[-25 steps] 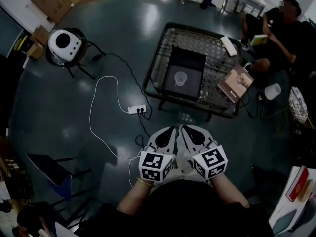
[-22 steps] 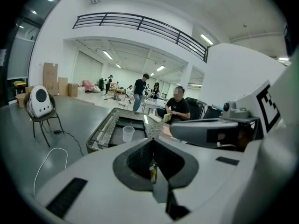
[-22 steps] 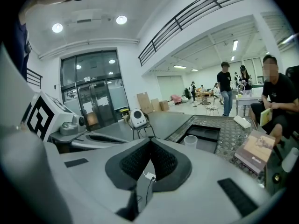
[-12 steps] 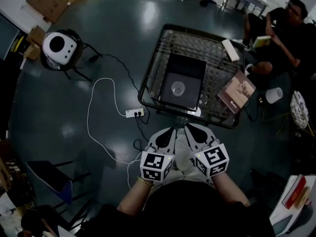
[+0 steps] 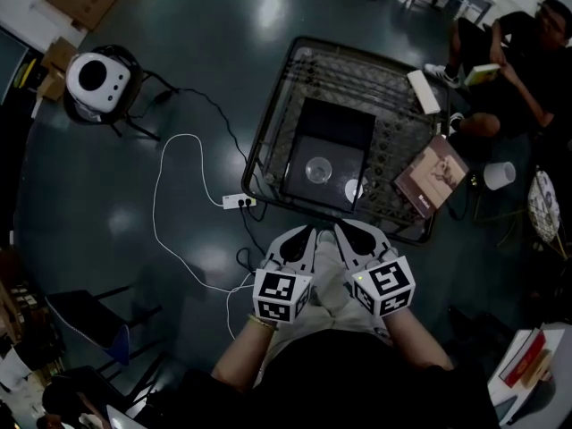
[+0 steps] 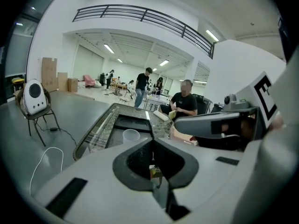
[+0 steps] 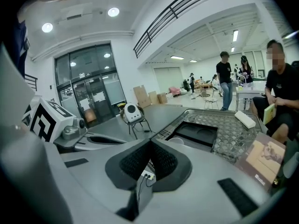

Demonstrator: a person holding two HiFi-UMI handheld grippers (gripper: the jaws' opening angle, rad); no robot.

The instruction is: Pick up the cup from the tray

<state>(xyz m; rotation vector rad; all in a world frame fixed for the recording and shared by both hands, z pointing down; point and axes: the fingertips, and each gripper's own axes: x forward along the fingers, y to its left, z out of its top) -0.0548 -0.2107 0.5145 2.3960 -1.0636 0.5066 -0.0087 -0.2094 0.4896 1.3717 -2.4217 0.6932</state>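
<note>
A clear plastic cup (image 5: 318,170) stands upright on a black tray (image 5: 334,120) set on a low glass-topped table (image 5: 275,123). Both grippers are held side by side below the table's near edge, well short of the cup. My left gripper (image 5: 309,232) is shut with nothing in it, and my right gripper (image 5: 341,229) is shut and empty too. In the left gripper view the cup (image 6: 131,135) shows just past the closed gripper (image 6: 153,142), on the tray (image 6: 133,122). In the right gripper view only the cup's rim (image 7: 176,140) peeks over the closed gripper (image 7: 150,142).
A brown book (image 5: 432,175) and a white box (image 5: 424,91) lie on the table's right side. A power strip (image 5: 239,201) with a white cable (image 5: 161,213) lies on the floor at left. A white device (image 5: 96,77) sits on a stand, and a seated person (image 5: 527,61) is at far right.
The table, tray and cup have come nearer to the grippers as the person moved forward. Both grippers stayed shut and side by side.
</note>
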